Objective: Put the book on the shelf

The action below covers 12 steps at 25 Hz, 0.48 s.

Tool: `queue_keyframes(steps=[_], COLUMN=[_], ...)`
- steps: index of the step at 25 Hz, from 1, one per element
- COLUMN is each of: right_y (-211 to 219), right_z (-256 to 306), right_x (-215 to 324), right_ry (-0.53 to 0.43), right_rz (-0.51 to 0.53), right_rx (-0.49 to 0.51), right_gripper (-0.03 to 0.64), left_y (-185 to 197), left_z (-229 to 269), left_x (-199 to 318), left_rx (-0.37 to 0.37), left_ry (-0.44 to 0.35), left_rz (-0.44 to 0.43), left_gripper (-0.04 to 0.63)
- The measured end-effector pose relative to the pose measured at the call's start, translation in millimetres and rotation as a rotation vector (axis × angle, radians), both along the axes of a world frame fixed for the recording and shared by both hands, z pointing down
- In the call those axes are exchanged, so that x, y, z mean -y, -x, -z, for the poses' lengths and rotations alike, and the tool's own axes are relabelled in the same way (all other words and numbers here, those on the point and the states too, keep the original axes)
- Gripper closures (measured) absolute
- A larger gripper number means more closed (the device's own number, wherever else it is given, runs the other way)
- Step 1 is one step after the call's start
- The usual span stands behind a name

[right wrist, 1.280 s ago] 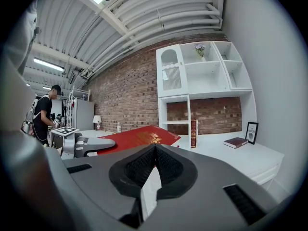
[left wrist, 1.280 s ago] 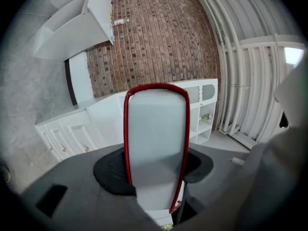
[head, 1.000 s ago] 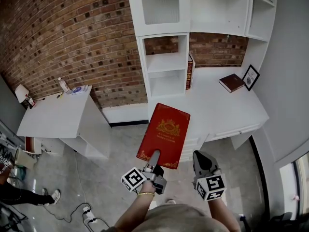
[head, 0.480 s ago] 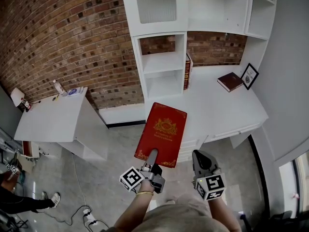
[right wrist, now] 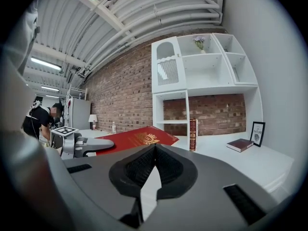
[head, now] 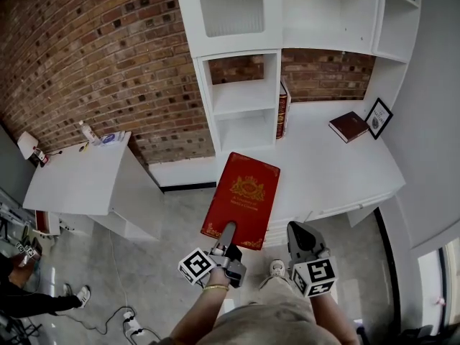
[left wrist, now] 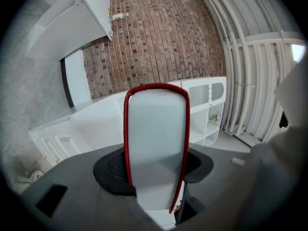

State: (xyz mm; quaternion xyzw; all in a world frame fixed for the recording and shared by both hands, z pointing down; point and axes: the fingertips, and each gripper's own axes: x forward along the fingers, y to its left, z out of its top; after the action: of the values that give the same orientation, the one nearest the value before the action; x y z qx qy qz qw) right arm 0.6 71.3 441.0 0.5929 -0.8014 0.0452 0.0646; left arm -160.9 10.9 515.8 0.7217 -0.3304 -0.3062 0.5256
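Note:
A red book (head: 242,200) with a gold crest is held out flat above the floor, in front of the white shelf unit (head: 241,95). My left gripper (head: 227,239) is shut on its near edge. In the left gripper view the book's pale page edge (left wrist: 156,138), rimmed in red, stands between the jaws of the left gripper (left wrist: 156,174). My right gripper (head: 302,243) hangs to the book's right, shut and empty. In the right gripper view the right gripper (right wrist: 154,150) has its pads meeting, with the red book (right wrist: 134,139) to the left beyond it.
A dark red book (head: 282,110) stands upright on the white desk (head: 323,164) against the shelf unit. Another dark book (head: 348,126) lies flat near a framed picture (head: 379,118). A white table (head: 79,178) stands left. A person (head: 29,297) and a power strip (head: 133,322) are at lower left.
The book and both grippers keep nearly the same pose. The head view has drifted slightly, so the shelf sits a little differently in the picture.

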Motion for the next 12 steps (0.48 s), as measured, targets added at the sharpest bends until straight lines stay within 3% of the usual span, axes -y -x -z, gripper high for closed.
queue_keyframes(steps=[12], right_y=[-30], right_z=[7], right_x=[74], right_ry=[-0.013], right_rz=[0.079], right_rx=[0.000], right_gripper=[0.611], left_y=[-27], left_z=[2], left_x=[62], left_rx=[0.003], left_ry=[0.019], left_rz=[0.075], left_gripper=[0.359])
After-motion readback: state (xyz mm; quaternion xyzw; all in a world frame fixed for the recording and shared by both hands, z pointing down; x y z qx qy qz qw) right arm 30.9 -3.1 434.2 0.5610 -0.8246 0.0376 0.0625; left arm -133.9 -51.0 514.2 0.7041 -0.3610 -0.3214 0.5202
